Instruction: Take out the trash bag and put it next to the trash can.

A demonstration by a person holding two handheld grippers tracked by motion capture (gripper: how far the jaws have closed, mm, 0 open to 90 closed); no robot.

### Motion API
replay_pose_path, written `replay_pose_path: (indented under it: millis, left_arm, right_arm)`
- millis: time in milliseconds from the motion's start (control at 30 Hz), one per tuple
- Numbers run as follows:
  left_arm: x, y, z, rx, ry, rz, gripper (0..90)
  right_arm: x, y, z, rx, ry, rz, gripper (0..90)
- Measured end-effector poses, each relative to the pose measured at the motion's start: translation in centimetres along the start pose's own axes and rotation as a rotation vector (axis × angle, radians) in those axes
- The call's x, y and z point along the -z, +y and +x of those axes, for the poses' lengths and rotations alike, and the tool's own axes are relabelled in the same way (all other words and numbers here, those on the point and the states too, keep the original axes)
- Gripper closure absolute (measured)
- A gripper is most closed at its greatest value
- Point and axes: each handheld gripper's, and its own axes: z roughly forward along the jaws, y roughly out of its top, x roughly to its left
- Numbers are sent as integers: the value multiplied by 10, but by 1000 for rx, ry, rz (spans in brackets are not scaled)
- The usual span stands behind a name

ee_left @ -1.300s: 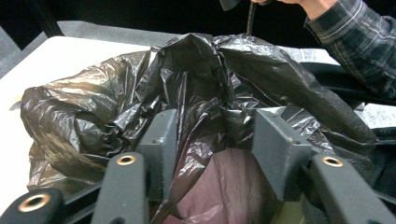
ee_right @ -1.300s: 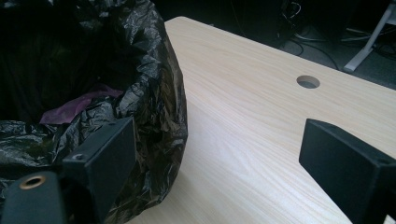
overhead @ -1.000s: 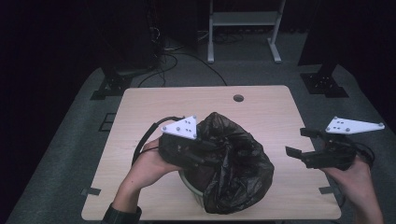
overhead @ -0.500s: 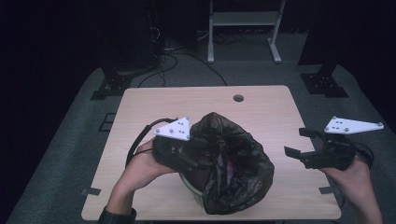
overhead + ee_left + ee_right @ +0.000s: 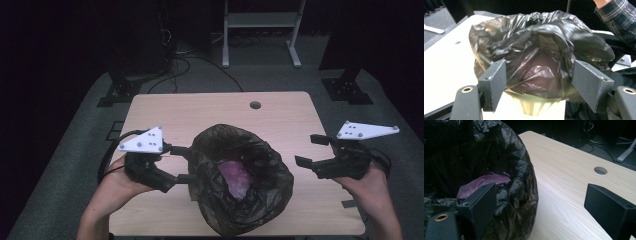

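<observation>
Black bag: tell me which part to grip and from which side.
Grip the black bag at its crumpled rim, probably best from the left gripper side, coming in level. The plastic there stands up in loose folds over a pale container, thin enough to pinch, and the open fingers already flank it.

High view: overhead, from the near side, facing forward over the table (image 5: 210,107). Gripper views: close, low, from left and right; all share the black bag (image 5: 240,180).
</observation>
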Motion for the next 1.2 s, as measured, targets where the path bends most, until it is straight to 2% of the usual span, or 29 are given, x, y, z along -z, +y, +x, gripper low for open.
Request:
replay_pose_path:
  millis: [133, 267, 300, 333, 400, 433, 500, 600, 633, 667, 833, 867, 900, 933, 967, 1000, 1033, 1067, 1100, 1133, 1167, 1200]
  left_arm:
    - [12, -8, -2, 9, 20, 2, 269]
    - [18, -11, -4, 5, 6, -9, 337]
    - [15, -10, -6, 7, -28, -14, 413]
    - [15, -10, -6, 7, -28, -14, 441]
    - [4, -7, -7, 4, -66, -14, 502]
    - [4, -7, -7, 4, -66, -14, 545]
    - [-9, -2, -7, -15, -89, 4, 660]
    - [-15, 2, -5, -16, -94, -6, 833]
    - [-19, 5, -4, -21, -102, -9, 833]
    - [-25, 15, -3, -34, -113, -15, 892]
    - [-45, 50, 3, -82, -152, -44, 896]
    - [-45, 50, 3, -82, -152, -44, 896]
    - [-56, 66, 5, -103, -164, -59, 896]
    - [-61, 74, 6, -113, -169, -62, 896]
    - [-61, 74, 6, -113, -169, -62, 896]
    - [-72, 87, 9, -124, -174, -71, 896]
    - [-72, 87, 9, -124, -174, -71, 896]
    - [-78, 93, 10, -125, -174, -77, 896]
    - [-91, 103, 13, -130, -183, -70, 896]
    - [-91, 103, 13, -130, -183, -70, 896]
    - [-99, 106, 14, -127, -193, -68, 896]
    - [-116, 112, 15, -131, -207, -55, 896]
  right_arm:
    - [-5, 2, 3, 6, 9, 3, 100]
    - [-8, 1, 4, 9, 12, 12, 100]
    - [-10, 1, 4, 8, 13, 14, 100]
    - [-10, 1, 4, 8, 13, 14, 100]
    - [-10, 0, 5, 8, 12, 20, 100]
    - [-10, -1, 4, 8, 11, 21, 100]
    - [-9, -2, 3, 3, 7, 22, 100]
    - [-8, -3, 1, -2, 5, 19, 100]
    - [-7, -4, 0, -5, 2, 18, 100]
    - [-6, -4, -1, -8, -1, 16, 100]
    - [-4, -5, -3, -9, -5, 10, 100]
    - [-4, -5, -3, -9, -5, 10, 100]
    - [-3, -6, -3, -10, -9, 9, 101]
    - [-2, -6, -4, -11, -9, 9, 100]
    - [-2, -6, -4, -11, -9, 6, 100]
    - [-1, -6, -5, -11, -10, 4, 100]
    - [-1, -6, -5, -11, -10, 4, 100]
    - [1, -7, -5, -14, -11, 1, 101]
    - [1, -7, -6, -14, -12, 0, 100]
    - [1, -7, -6, -14, -12, 0, 100]
    - [3, -8, -7, -20, -13, -2, 100]
    - [3, -8, -7, -20, -14, -4, 100]
